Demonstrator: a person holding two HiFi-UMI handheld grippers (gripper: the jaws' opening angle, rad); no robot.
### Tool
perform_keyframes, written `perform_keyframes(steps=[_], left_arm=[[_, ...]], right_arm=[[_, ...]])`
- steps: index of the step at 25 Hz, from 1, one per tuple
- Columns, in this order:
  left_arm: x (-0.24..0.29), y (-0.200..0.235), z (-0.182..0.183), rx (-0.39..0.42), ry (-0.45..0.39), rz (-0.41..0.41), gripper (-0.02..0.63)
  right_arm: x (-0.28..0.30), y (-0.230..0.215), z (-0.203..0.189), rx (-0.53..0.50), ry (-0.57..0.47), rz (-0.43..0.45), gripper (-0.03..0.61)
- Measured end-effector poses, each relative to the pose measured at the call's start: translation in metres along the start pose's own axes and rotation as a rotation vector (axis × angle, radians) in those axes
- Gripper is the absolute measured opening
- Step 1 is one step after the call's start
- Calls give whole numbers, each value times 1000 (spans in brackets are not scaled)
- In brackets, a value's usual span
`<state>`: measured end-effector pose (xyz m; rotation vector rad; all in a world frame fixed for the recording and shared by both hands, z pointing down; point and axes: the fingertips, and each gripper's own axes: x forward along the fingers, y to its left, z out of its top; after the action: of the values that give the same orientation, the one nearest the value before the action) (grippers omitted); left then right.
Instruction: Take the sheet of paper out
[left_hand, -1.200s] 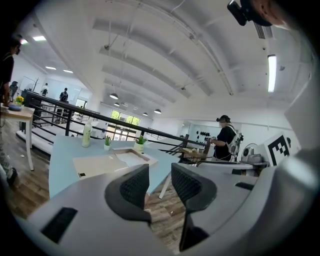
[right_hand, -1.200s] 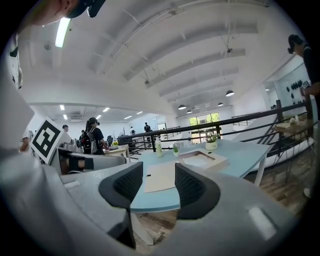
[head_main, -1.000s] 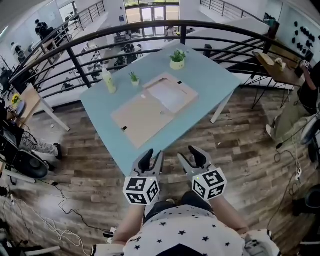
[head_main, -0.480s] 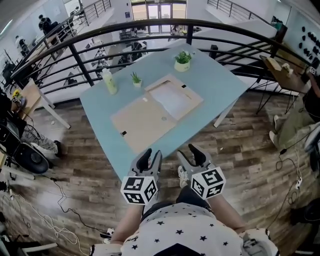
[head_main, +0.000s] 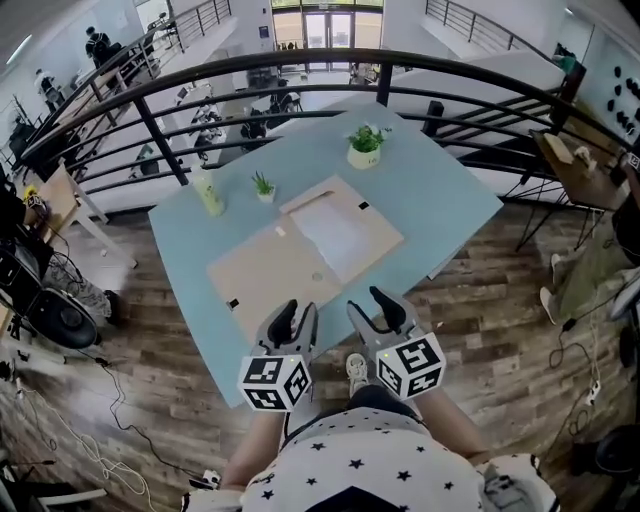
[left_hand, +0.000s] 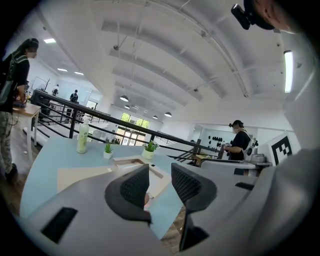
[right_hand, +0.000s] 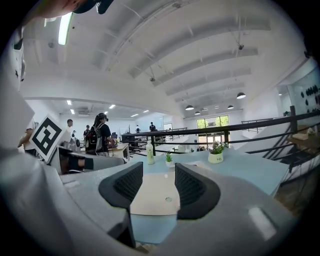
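An open tan folder (head_main: 270, 270) lies on the light blue table (head_main: 440, 200). A white sheet of paper (head_main: 335, 232) rests in its right half. My left gripper (head_main: 295, 318) hovers open over the table's near edge, just short of the folder's left flap, with nothing between its jaws. My right gripper (head_main: 372, 305) is open too and empty, near the folder's front right corner. In the left gripper view the left gripper (left_hand: 160, 172) points over the folder (left_hand: 82, 175). In the right gripper view the right gripper (right_hand: 159, 172) faces the tan flap (right_hand: 155, 195).
A potted plant (head_main: 365, 145), a smaller plant (head_main: 263, 185) and a pale green bottle (head_main: 208, 190) stand along the table's far side. A black railing (head_main: 160, 140) runs behind the table. Wooden floor and cables (head_main: 90, 420) lie to the left. People stand at desks (right_hand: 97, 137) in the distance.
The table has come closer in the head view. Both gripper tips now reach over its near edge instead of hanging above the floor. Both stay open.
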<state>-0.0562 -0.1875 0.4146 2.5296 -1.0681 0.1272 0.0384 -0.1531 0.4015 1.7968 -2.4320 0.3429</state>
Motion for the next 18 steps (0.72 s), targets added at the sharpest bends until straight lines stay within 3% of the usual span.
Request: perform_keyframes(steps=[9, 18], left_arm=[[81, 1, 27, -4, -20, 44, 132], [134, 18, 36, -28, -32, 119, 132]], right_arm=[[45, -71, 26, -30, 6, 58, 184], [90, -110, 35, -50, 19, 145, 184]])
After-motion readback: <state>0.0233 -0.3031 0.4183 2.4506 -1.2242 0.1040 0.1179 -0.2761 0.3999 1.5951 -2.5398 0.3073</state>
